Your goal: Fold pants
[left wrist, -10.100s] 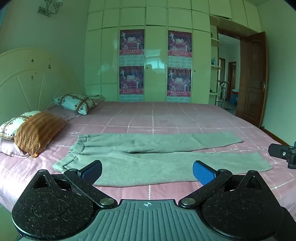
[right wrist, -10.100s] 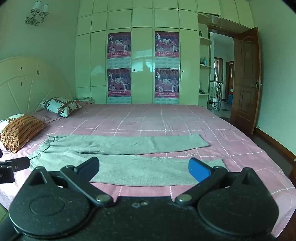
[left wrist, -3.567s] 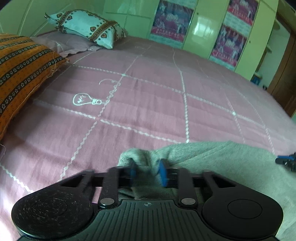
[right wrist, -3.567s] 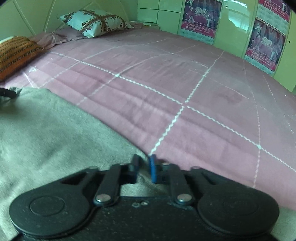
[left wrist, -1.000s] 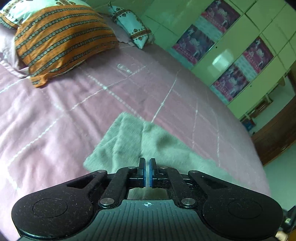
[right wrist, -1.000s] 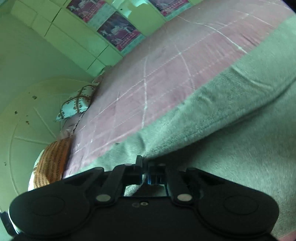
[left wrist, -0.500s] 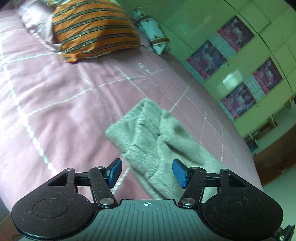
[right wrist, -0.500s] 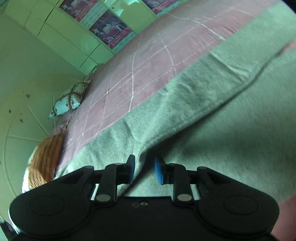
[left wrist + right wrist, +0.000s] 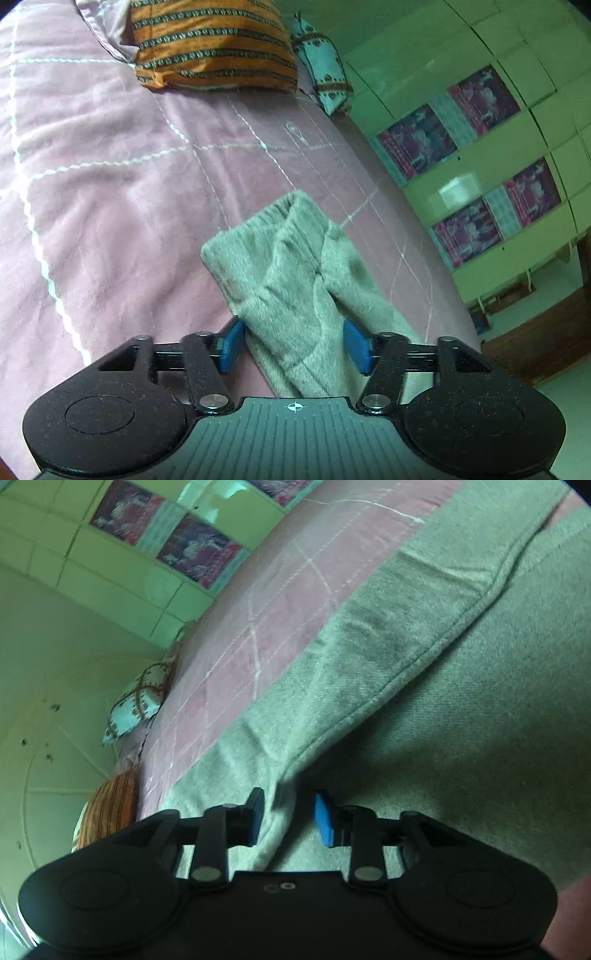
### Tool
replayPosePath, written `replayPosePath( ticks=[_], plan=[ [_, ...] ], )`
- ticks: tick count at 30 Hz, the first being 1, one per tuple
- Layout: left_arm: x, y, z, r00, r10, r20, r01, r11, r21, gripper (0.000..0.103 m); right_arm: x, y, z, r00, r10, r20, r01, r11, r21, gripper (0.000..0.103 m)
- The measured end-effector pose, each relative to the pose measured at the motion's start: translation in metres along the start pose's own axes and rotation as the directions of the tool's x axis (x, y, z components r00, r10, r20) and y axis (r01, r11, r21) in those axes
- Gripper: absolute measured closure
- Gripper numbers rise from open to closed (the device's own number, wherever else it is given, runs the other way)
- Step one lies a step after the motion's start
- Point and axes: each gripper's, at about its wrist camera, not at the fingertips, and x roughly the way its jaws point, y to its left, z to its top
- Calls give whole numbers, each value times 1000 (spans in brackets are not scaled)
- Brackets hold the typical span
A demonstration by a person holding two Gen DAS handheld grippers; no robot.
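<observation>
The grey fleece pants point(image 9: 295, 280) lie doubled lengthwise on the pink bedspread point(image 9: 110, 192); left gripper point(image 9: 294, 345) and right gripper point(image 9: 288, 818) gape, empty; soft, light, floppy cloth; I'd pinch the waistband corners.

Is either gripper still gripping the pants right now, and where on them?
Neither. The left gripper is open above the waistband end of the grey pants; the right gripper is open astride a folded edge, pads clear of the cloth.

A pink quilted bed point(image 9: 110, 155) stands before pale green wardrobes point(image 9: 517, 140) bearing posters point(image 9: 417, 142).
</observation>
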Motion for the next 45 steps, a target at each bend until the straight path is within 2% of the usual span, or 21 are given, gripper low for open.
replayPosePath(
  ticks=[1,3,5,7,10,12,15,17,18,19,20,21,22,23,26,30,34,36,41,43,45],
  plan=[
    [1,-2,1,1000,18,1,-18,1000,7,67,4,-2,2,1000,-6,4,6,1000,10,78],
    [-2,-10,6,1000,23,-5,-22,998,56,78,11,-4,7,999,4,-33,-3,1000,23,103],
    [-4,-24,19,999,19,-39,-12,987,158,89,1,11,9,999,26,-23,-28,997,-69,103],
    [-4,-35,40,997,-5,-82,23,976,219,89,-17,34,13,997,81,-15,-82,975,-207,103],
    [17,-56,91,989,-42,-141,75,969,236,89,-21,61,29,995,72,-75,-93,932,-351,103],
    [25,-77,121,986,-98,-132,129,959,253,89,-26,80,46,997,70,-24,-74,924,-374,103],
    [20,-100,142,981,-164,-105,189,928,320,89,-55,107,45,984,151,89,-101,904,-416,103],
    [26,-79,138,983,-96,-155,142,936,322,89,-68,106,18,985,149,89,-91,878,-469,103],
    [39,-54,129,977,-20,-213,86,947,308,89,-65,96,0,991,122,57,-78,869,-489,103],
    [56,-31,116,954,95,-285,4,945,327,89,-51,80,-19,999,47,-7,-44,866,-497,103],
    [65,-10,105,940,140,-312,-33,946,323,88,-33,62,-32,995,-37,-88,-9,879,-478,103],
    [61,3,103,953,80,-292,-3,967,254,88,-19,44,-43,984,-82,-158,6,901,-433,103],
    [56,11,103,962,34,-269,14,985,174,88,-17,33,-49,985,-75,-156,6,915,-404,103],
    [54,11,102,967,22,-255,20,986,163,88,-20,30,-51,990,-55,-129,0,921,-391,103],
    [55,1,100,971,40,-236,10,978,208,88,-26,30,-46,997,-38,-71,11,940,-342,98],
    [61,-9,99,971,59,-232,-3,972,234,83,-17,22,-30,997,-39,-72,19,967,-255,95],
    [60,-12,93,975,85,-204,-31,966,257,84,-12,6,-20,997,-38,-74,27,989,-145,102],
    [54,-14,98,982,68,-178,-21,967,254,88,-12,17,-18,996,-48,-73,33,981,-190,103],
    [24,-27,115,990,-6,-143,47,957,286,88,-49,49,-11,995,96,-3,-94,962,-255,103],
    [22,-22,113,986,42,-162,13,945,327,88,-54,47,-19,995,98,-24,-101,954,-283,103],
    [38,-9,104,972,114,-206,-34,934,357,87,-38,38,-32,998,-9,-64,-14,938,-347,103]
  ],
)
